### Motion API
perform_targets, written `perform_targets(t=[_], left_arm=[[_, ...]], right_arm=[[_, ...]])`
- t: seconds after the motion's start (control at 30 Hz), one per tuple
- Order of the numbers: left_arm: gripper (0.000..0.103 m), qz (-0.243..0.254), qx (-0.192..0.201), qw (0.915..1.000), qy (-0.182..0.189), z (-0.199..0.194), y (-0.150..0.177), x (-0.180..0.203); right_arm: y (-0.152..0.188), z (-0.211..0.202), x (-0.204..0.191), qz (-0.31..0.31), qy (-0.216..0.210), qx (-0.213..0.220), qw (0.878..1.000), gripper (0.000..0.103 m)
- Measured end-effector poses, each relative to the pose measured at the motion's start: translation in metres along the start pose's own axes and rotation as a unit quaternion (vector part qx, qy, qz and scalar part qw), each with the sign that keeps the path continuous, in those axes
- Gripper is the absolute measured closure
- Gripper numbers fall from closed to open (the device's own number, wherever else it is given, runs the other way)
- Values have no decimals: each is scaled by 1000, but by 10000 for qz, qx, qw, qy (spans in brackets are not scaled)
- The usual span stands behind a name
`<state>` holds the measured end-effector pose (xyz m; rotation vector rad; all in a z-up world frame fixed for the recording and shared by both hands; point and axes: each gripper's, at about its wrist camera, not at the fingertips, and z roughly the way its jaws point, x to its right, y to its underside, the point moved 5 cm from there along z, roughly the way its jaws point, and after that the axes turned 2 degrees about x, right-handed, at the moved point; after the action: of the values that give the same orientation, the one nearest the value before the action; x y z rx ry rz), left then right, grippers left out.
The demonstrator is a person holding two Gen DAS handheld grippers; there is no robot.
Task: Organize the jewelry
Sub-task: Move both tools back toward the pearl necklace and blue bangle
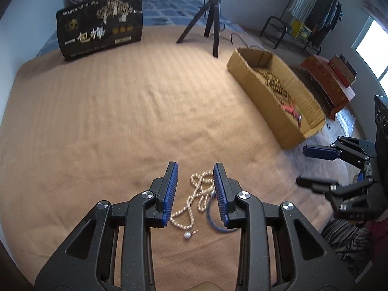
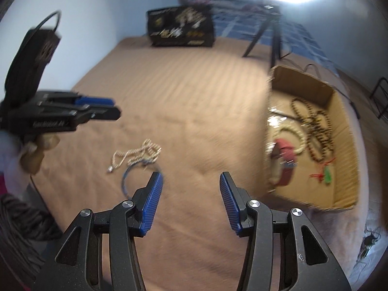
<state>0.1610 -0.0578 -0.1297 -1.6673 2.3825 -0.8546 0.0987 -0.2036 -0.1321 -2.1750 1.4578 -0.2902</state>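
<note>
Left gripper (image 1: 195, 189), jaws parted and grasping nothing, straddles the white pearl necklace (image 1: 194, 203) lying toward 12 o'clock on the tan bed blanket (image 1: 109, 121); the released right gripper (image 2: 189, 201) stands farther off.

On the tan blanket (image 1: 97, 121) lie one pearl necklace (image 1: 194, 201) and one blue ring-shaped bangle (image 2: 135, 174). One cardboard box (image 2: 339, 145) holds one dark bead strand (image 2: 315, 121), one pale bead loop (image 2: 288, 131), one red band (image 2: 286, 155) and one green pendant (image 2: 327, 173). Behind stand one black printed box (image 1: 99, 29) and one tripod (image 1: 213, 19). Two grippers show: left gripper (image 1: 195, 169), right gripper (image 2: 191, 177).
</note>
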Motion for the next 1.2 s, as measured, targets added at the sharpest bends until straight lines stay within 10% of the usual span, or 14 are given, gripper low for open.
perform_targets(t=[0.37,1.2], left_arm=[[73,137,-400,9991,92,19,25,-2],[73,-279,-626,9973,256,33,29,-26]], right_arm=[[16,32,-35,-465,-286,-129,9984,29],[16,82,-72,-946,-250,-459,9941,23]])
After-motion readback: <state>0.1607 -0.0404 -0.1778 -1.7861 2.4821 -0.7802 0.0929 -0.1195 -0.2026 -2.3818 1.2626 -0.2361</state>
